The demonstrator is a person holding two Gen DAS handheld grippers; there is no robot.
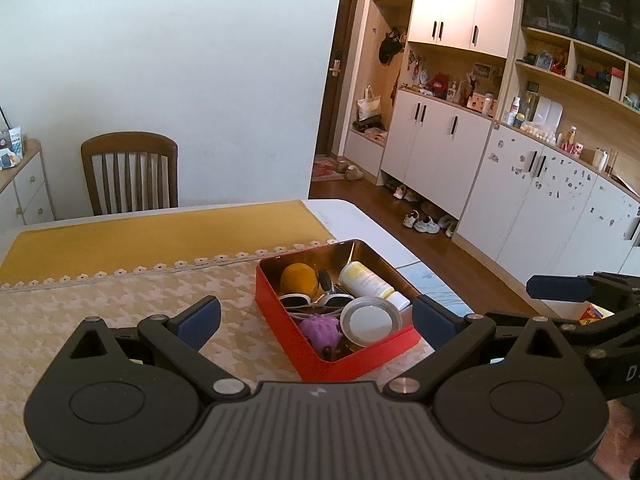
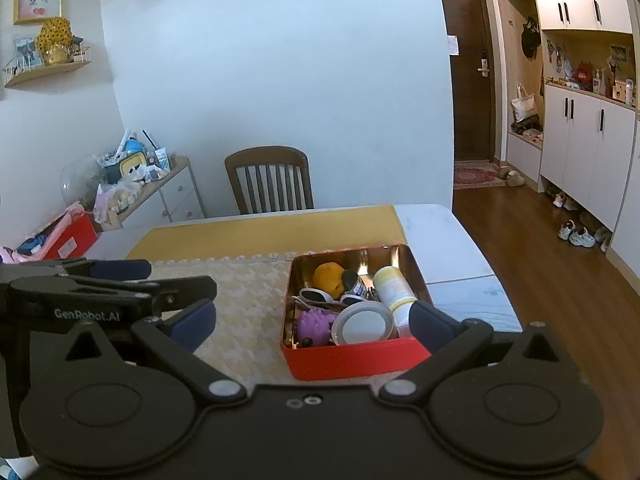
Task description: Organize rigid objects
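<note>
Left gripper [image 1: 316, 322]: we hold it level above the table [image 1: 120, 304], jaws wide apart, empty.
Right gripper [image 2: 310, 326]: we hold it beside the left, jaws apart, empty.
Tin [image 1: 280, 300]: right of centre, near us, holding sunglasses [image 1: 316, 300], bottle [image 1: 366, 280], lid [image 1: 370, 320].

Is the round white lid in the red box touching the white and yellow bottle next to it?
Cannot tell. In the right wrist view the round white lid overlaps the bottle with no gap visible, but the lid may merely lie in front of it; the left wrist view is equally ambiguous.
</note>
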